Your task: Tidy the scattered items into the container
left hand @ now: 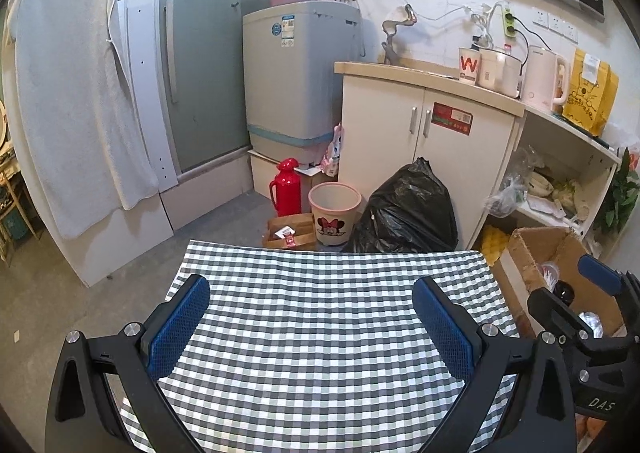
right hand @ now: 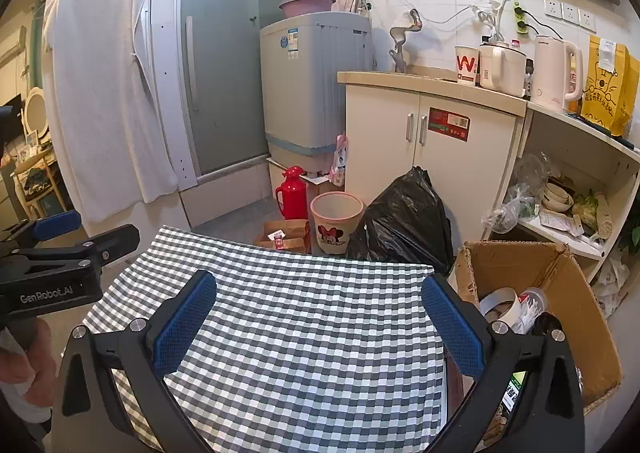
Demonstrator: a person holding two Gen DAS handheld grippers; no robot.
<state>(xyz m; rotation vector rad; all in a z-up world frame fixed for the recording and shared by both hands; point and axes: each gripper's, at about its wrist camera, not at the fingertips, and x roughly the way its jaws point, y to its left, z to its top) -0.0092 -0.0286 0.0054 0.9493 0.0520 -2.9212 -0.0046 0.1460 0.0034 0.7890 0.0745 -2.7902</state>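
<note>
An open cardboard box [right hand: 560, 285] stands on the floor at the table's right side. It holds a white tape roll [right hand: 502, 303], a clear plastic cup [right hand: 534, 299] and other small items. The box [left hand: 532, 253] also shows in the left wrist view. My right gripper [right hand: 320, 285] hangs open over the checkered tablecloth [right hand: 300, 333], with only cloth between its fingers. My left gripper [left hand: 312, 289] is open over the same cloth [left hand: 320, 333], holding nothing. Each gripper shows in the other's view: the left gripper [right hand: 86, 233] at the left edge, the right gripper [left hand: 580, 293] near the box.
Beyond the table's far edge sit a black rubbish bag [right hand: 404, 221], a pink-rimmed bin [right hand: 336, 221], a red thermos [right hand: 294, 193] and a low brown box [right hand: 286, 235]. A white cabinet [right hand: 460, 157] and open shelves [right hand: 580, 221] stand at the right. A hand [right hand: 24, 365] is at lower left.
</note>
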